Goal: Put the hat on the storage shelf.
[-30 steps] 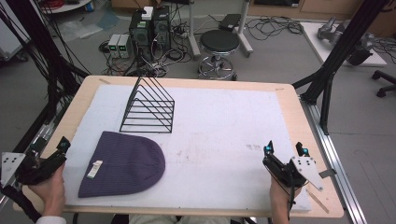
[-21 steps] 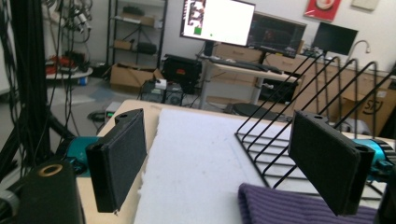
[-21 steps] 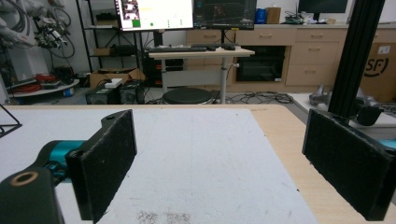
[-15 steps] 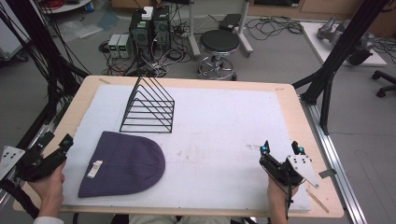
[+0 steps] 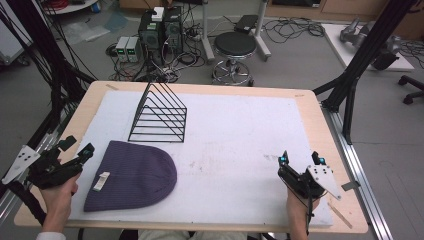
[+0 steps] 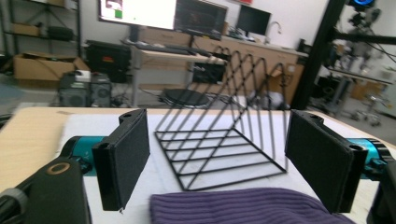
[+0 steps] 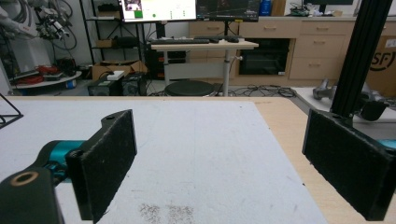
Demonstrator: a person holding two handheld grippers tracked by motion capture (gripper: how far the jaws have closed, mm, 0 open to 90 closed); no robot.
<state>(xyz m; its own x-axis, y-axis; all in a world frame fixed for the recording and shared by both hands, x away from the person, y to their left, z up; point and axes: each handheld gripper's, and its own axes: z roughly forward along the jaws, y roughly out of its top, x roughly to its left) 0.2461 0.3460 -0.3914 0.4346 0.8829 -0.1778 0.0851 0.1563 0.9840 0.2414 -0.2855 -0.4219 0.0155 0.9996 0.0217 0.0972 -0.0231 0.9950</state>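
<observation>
With jaws just widened and empty, the left gripper (image 5: 75, 157) approaches the purple ribbed knit beanie (image 5: 134, 175); next, probably, pinching its near-left edge.

Hat (image 5: 131, 175) just ahead of my left fingers: purple ribbed knit cloth, matt, soft-looking; small pale tag sewn on. Rack (image 5: 159, 113) beyond hat: thin black wire, metal by look, slight sheen. My pads (image 6: 125, 154): black, matt, fine-grained, felt-like; same on right pads (image 7: 108, 161). Teal parts behind pads: smooth, faint gloss. Mat (image 5: 240, 150) under my right fingers: white, matt, scuffed grey in spots. Table (image 5: 312, 112) edge: pale wood, smooth.
</observation>
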